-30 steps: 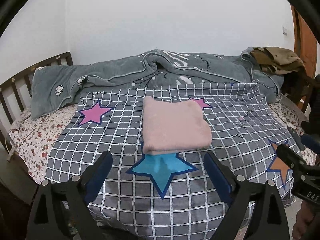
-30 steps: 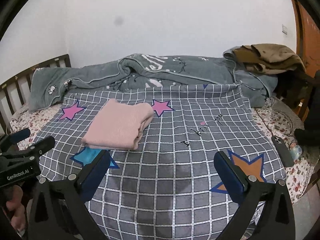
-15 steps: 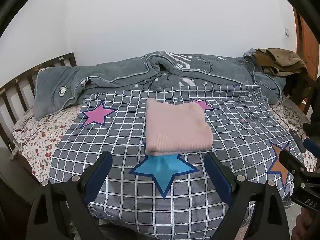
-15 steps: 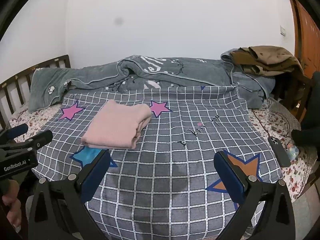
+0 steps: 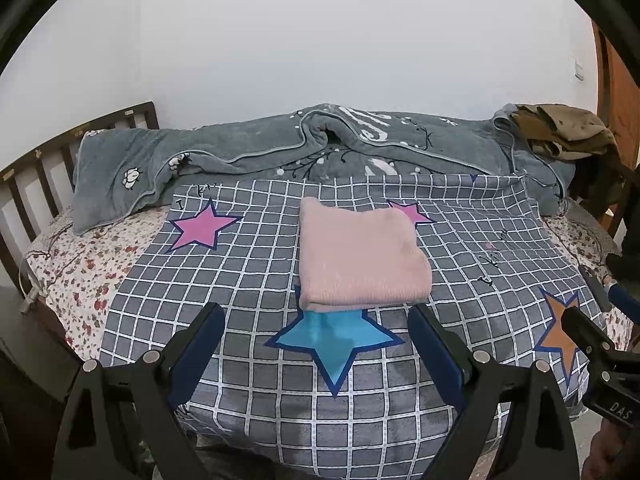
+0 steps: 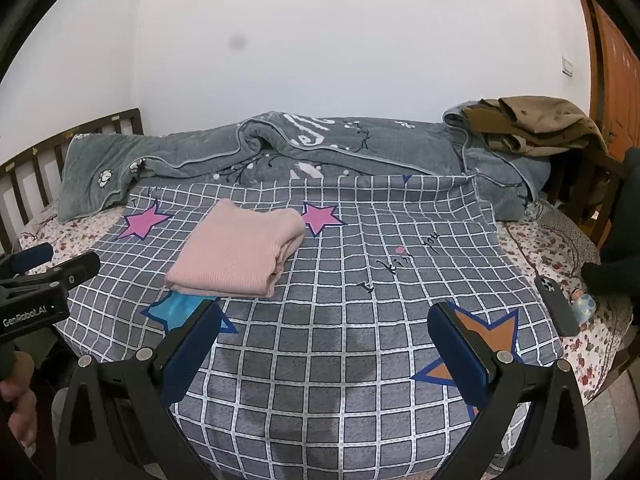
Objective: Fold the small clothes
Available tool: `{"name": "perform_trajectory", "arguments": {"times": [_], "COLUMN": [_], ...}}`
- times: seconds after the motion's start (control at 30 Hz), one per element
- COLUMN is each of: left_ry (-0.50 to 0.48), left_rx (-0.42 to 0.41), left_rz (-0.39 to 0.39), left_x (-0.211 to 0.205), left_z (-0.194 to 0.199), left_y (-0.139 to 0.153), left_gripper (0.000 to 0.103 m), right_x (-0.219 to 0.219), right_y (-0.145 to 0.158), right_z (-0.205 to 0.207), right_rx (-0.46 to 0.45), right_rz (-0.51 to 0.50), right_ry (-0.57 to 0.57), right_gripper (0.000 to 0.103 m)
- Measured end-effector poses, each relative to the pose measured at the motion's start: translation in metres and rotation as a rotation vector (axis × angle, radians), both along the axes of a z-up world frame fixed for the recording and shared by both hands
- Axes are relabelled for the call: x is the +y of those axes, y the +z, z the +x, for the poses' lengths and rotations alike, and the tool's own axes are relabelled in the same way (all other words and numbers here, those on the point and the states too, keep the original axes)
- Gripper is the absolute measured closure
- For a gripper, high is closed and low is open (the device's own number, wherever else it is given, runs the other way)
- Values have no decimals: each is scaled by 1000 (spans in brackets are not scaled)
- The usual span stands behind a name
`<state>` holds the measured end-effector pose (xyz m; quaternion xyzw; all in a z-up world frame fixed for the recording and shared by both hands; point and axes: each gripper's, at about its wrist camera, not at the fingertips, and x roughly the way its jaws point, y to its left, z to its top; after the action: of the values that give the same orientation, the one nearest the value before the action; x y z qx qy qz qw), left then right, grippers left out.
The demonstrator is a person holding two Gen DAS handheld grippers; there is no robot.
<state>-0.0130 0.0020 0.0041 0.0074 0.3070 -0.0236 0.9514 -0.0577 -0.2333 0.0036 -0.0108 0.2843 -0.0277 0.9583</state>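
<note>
A pink knit garment (image 5: 360, 260) lies folded into a neat rectangle on the grey checked sheet (image 5: 256, 280), its near edge over a blue star. It also shows in the right wrist view (image 6: 240, 250), left of centre. My left gripper (image 5: 316, 344) is open and empty, held back from the garment near the bed's front edge. My right gripper (image 6: 326, 340) is open and empty, to the right of the garment over bare sheet. Each gripper shows at the edge of the other's view.
A rumpled grey quilt (image 5: 280, 152) lies along the far side of the bed. Brown clothes (image 6: 536, 124) are piled at the back right. A phone (image 6: 556, 306) and a small figurine (image 6: 582, 302) lie at the right edge. A wooden headboard (image 5: 36, 168) stands left.
Both grippers have drawn back and up from the bed, so the garment and sheet look smaller and farther. The garment has not moved.
</note>
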Motion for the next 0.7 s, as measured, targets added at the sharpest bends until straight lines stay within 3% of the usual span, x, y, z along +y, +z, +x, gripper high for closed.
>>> {"name": "perform_trajectory", "arguments": {"times": [0.7], "left_ry": [12], "left_rx": [-3], "left_rz": [-8], "left_x": [4], "left_z": [-2], "left_y": [4], "left_gripper": [10], "right_x": [5], "right_y": [5], "right_z": [-4], "right_rx": [-6], "right_rz": [9], "right_ry": [7], "right_gripper": [2]}}
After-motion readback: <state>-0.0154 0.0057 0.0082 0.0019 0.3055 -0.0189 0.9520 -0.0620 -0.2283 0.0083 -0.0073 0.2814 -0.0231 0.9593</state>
